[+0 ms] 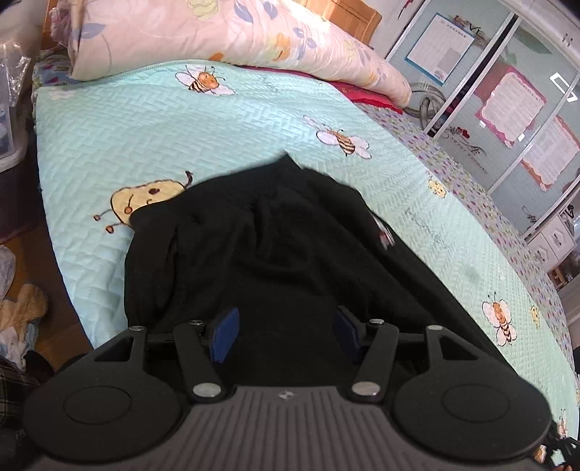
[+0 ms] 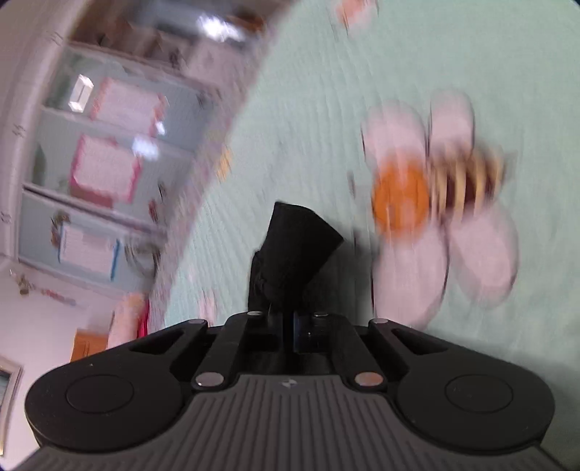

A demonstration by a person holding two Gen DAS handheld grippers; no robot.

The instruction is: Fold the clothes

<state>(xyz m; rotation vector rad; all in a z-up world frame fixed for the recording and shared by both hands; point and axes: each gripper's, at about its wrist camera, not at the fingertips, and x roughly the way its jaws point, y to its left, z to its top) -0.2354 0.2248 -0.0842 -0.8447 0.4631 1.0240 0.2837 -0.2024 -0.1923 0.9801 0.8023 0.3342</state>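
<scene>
Black garment (image 1: 268,246) heaped mid-frame on our bedspread (image 1: 119,145), running up-frame from left gripper (image 1: 286,335), jaws half open, empty; right gripper (image 2: 286,326) clamped on a black fabric tab (image 2: 293,250)

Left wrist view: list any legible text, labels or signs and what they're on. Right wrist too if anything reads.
"LOVE": decal at the top of the wardrobe door.
"HONEY": faint stitched word on the mint bedspread.
Posters on the wardrobe doors: print too small to read.
Decal script lower on the doors: not legible.
Small mark on the black garment: unreadable.
Right wrist view: motion-blurred, nothing readable.
</scene>
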